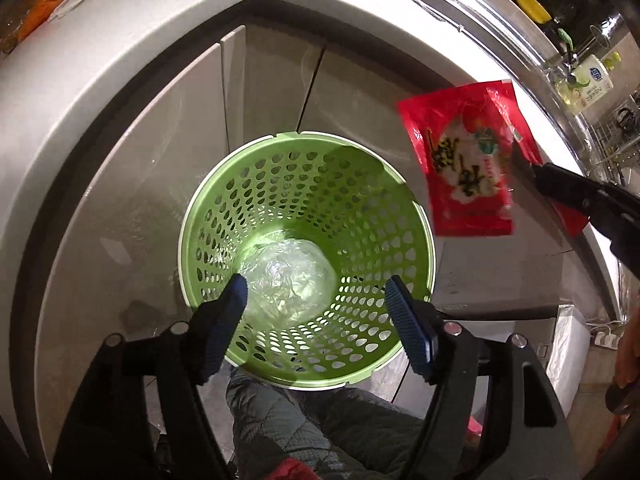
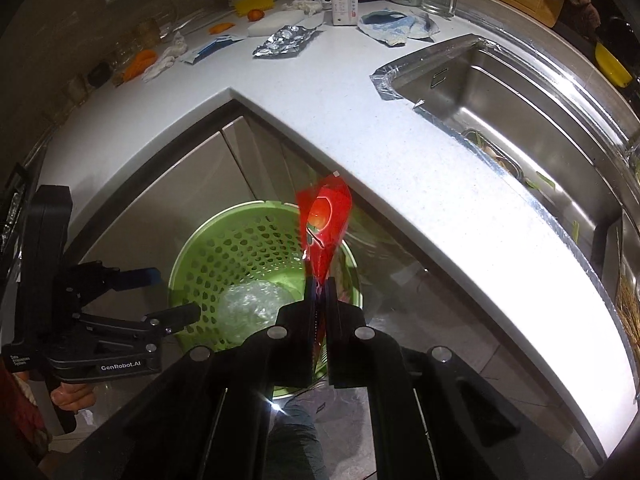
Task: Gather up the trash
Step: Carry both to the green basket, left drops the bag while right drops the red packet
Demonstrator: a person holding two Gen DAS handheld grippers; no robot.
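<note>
Hard light from above blows out the white counter (image 2: 460, 216) edge and flares on the steel sink (image 2: 516, 108) in the right wrist view, while the cabinets (image 1: 180, 128) below sit in dim shade. A shadow falls across the far inside wall of the green basket (image 1: 304, 216). Fisheye bending curves every straight edge, corners fall to black, and the red packet (image 1: 464, 160) is slightly motion-blurred.

Left wrist camera looks steeply down, straight into the green basket (image 1: 306, 264) on the floor, close above its rim. Right wrist camera sits higher and farther back from the basket (image 2: 224, 264), tilted down, taking in the countertop (image 2: 360, 128) beyond and the sink (image 2: 500, 108) right of it. Both views share the basket and cabinet doors (image 1: 168, 152) behind it.
</note>
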